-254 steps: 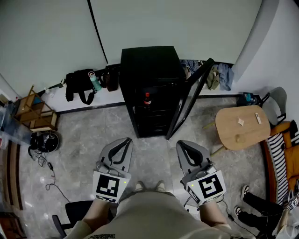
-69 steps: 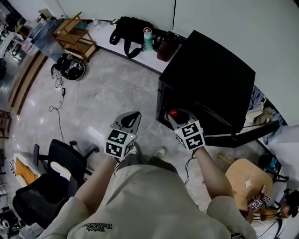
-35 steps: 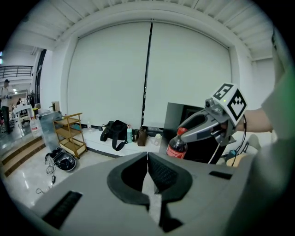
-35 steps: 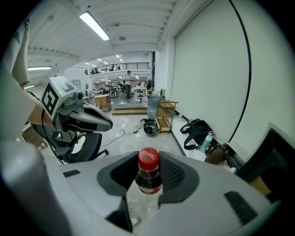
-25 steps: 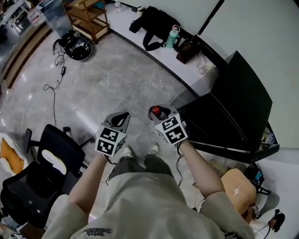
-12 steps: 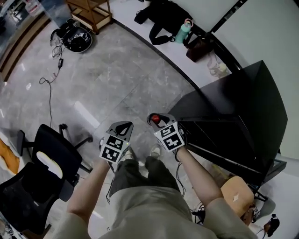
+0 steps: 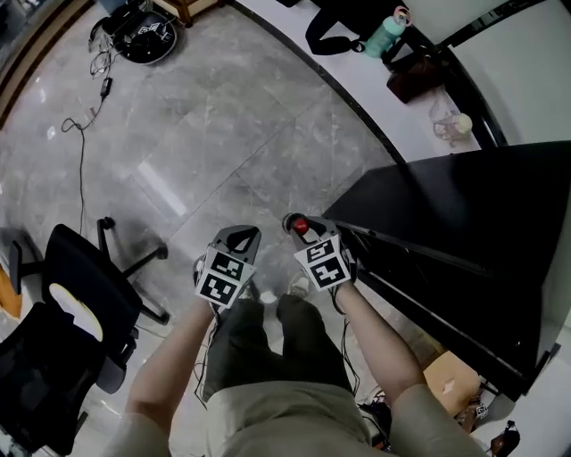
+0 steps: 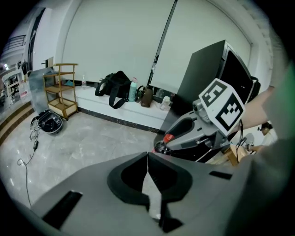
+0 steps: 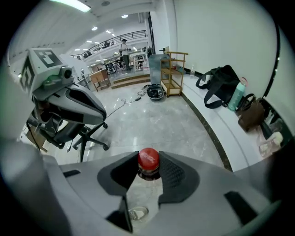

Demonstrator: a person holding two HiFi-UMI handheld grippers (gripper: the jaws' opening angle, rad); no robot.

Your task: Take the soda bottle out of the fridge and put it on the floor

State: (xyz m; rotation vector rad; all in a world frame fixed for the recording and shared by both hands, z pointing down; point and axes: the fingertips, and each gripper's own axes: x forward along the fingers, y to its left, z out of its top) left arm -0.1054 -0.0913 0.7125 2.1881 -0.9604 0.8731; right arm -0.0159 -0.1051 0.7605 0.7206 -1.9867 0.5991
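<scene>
My right gripper [image 7: 299, 225] is shut on the neck of the soda bottle [image 9: 148, 162], whose red cap [image 7: 301, 226] shows between the jaws. In the right gripper view the bottle hangs over the grey floor, above a shoe [image 9: 137, 213]. The left gripper view shows the same bottle [image 8: 167, 139] in the right gripper [image 8: 173, 140]. My left gripper [image 7: 239, 239] is shut with nothing in it, its jaw tips meeting [image 8: 147, 154]. It hangs just left of the right one. The black fridge [image 7: 464, 232] stands at the right.
A black office chair [image 7: 62, 312] stands at the lower left. A white ledge along the wall carries a black bag [image 9: 221, 85], a teal flask [image 7: 385, 25] and a brown bag [image 9: 251, 115]. A wooden shelf rack [image 8: 57, 85] and cables [image 7: 85, 98] lie further off.
Both grippers have sunk toward the floor, the right one with the bottle in it. The head view has tilted further down and the fridge now fills more of the right side.
</scene>
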